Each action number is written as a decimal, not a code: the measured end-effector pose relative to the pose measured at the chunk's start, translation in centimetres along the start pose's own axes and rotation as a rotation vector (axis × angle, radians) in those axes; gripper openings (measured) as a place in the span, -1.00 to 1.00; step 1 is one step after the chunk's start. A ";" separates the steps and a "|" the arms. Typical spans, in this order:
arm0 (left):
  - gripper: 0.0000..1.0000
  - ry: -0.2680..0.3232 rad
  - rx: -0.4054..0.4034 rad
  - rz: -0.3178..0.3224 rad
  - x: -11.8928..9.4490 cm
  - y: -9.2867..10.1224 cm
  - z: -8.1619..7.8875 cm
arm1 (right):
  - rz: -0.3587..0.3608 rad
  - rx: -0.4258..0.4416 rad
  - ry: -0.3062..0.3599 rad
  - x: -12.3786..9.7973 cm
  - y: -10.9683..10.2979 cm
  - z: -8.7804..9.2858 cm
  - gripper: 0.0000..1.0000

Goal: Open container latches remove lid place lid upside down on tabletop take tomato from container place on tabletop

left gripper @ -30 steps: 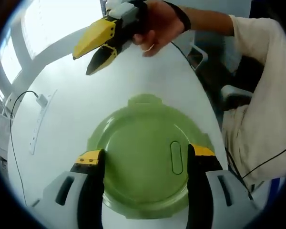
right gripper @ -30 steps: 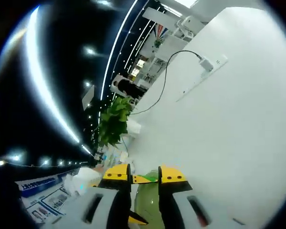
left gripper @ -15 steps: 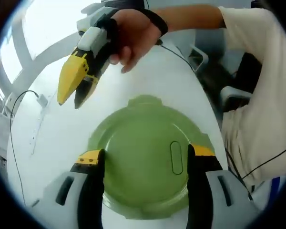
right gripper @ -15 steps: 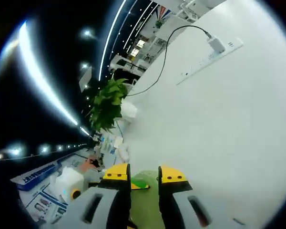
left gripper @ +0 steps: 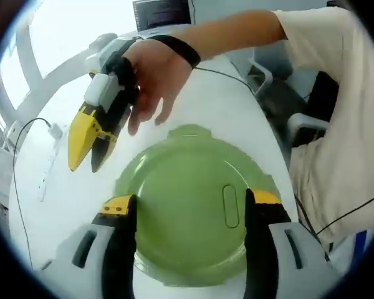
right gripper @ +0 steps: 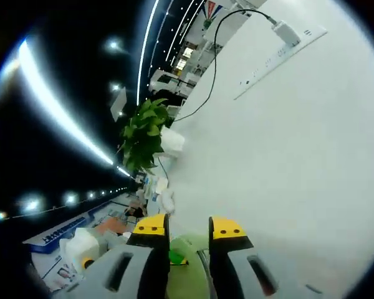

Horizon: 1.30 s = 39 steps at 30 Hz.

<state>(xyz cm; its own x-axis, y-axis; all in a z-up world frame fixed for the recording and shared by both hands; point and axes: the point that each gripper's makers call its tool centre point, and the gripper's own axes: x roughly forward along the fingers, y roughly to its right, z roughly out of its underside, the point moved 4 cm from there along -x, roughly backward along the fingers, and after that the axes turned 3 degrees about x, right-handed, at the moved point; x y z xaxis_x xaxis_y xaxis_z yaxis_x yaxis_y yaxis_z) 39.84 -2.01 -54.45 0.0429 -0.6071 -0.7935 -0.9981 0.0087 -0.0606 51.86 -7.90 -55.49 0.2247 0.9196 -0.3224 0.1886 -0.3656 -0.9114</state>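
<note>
0 steps look done: my left gripper (left gripper: 190, 212) holds its jaws wide around the green container (left gripper: 190, 212), lid on, on the table (left gripper: 230, 109); my right gripper (left gripper: 87, 152), jaws narrow, nears its rim.

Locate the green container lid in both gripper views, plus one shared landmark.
Left gripper view: the green container lid sits low and central, between the left gripper jaws.
Right gripper view: a sliver of it at the bottom edge, between the right gripper jaws.
Shared landmark: the white power strip with its black cable.
</note>
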 end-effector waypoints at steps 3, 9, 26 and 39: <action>0.25 0.004 -0.001 0.000 0.0 0.0 0.0 | -0.008 0.012 -0.032 0.6 0.5 0.1 -0.62; 0.25 0.009 -0.001 -0.001 0.0 0.0 0.0 | -0.038 0.064 -0.070 2.0 1.4 1.2 -0.66; 0.25 0.027 0.000 -0.003 0.0 -0.1 0.1 | -0.164 0.194 -0.167 2.9 1.6 4.3 -0.72; 0.25 0.031 0.004 -0.001 0.0 0.0 0.2 | -0.206 0.264 -0.179 3.3 1.5 4.3 -0.72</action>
<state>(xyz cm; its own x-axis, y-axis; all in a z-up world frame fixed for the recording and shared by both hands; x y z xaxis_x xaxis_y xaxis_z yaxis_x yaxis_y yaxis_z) 39.86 -1.88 -54.54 0.0421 -0.6315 -0.7742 -0.9979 0.0111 -0.0632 48.80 -4.76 -59.07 0.0324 0.9890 -0.1440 -0.0454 -0.1425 -0.9888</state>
